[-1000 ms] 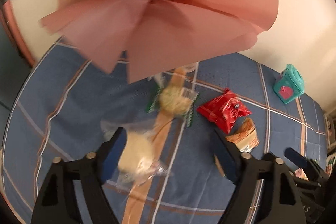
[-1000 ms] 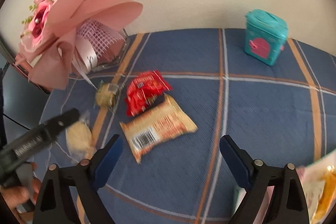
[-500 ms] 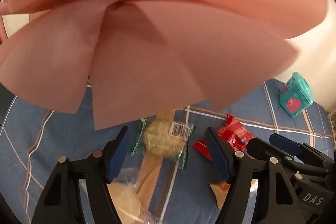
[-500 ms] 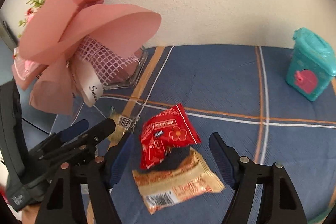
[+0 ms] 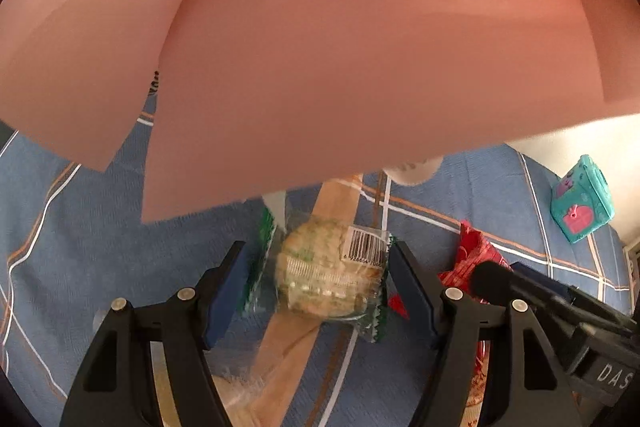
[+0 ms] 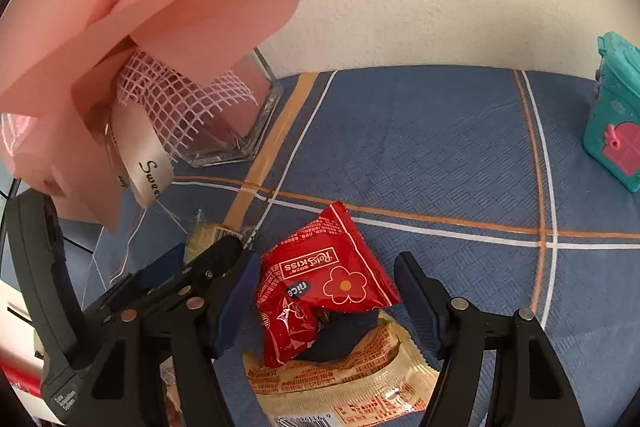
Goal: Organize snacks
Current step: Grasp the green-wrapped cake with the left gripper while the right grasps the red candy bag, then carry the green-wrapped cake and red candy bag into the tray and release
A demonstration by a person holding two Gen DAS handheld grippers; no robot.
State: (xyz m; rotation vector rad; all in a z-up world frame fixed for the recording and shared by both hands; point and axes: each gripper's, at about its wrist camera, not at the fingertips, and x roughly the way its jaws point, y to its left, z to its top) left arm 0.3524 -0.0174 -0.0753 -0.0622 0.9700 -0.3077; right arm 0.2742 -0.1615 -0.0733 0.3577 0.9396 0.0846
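Both grippers are over the blue checked cloth (image 6: pixel 420 131), side by side and pointing steeply down.

Left gripper (image 5: pixel 316 277): my jaws are partly open and have just been closing. The round cake (image 5: pixel 320 275) in its clear, green-edged wrapper lies between the blue pads (image 5: pixel 224 287). The wrapper edges sit just beside both pads; I cannot tell whether the pads press on it yet. The cake lies flat on the cloth, over a tan stripe. A second clear packet (image 5: pixel 240 383) shows low in the frame, partly hidden behind my left finger.

Right gripper (image 6: pixel 322 301): my jaws are partly open and have just been closing, more slowly at the end. The red packet (image 6: pixel 324 283) lies between the pads, apart from both. It rests tilted, its lower end on the tan packet (image 6: pixel 340 383), which lies flat on the cloth nearer the camera.

The red packet lies just right of the cake. Pink bouquet paper (image 5: pixel 320 47) hangs over the cake and fills the upper part of the left view. The bouquet stands in a glass vase (image 6: pixel 240 119) at the back left. A teal box (image 6: pixel 612 123) stands upright at the far right, well apart from the snacks.
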